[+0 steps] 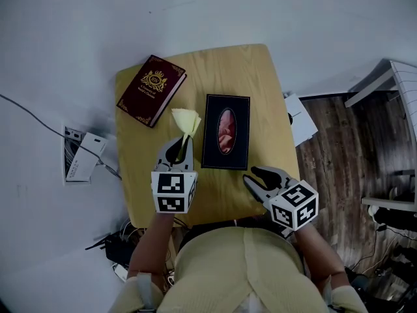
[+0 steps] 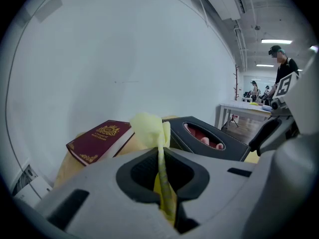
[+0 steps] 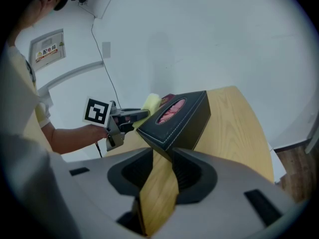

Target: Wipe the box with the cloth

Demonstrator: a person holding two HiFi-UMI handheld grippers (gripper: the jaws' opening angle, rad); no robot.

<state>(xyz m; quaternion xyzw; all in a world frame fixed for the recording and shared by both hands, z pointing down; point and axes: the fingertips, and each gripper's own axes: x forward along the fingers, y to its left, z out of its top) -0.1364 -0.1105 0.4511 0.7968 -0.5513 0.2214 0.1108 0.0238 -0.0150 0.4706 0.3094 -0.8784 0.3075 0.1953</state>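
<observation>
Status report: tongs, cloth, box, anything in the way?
Left tongs shut on yellow cloth. Right tongs open at near corner of tissue box. Maroon book beside it, apart.

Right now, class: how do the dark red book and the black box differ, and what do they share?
The book is dark red with a gold crest; the box is black with an oval opening showing pink. The book lies askew at a far corner of the table; the box sits square, mid-table. The book is thin, the box thicker. Both are rectangular, lying flat.
</observation>
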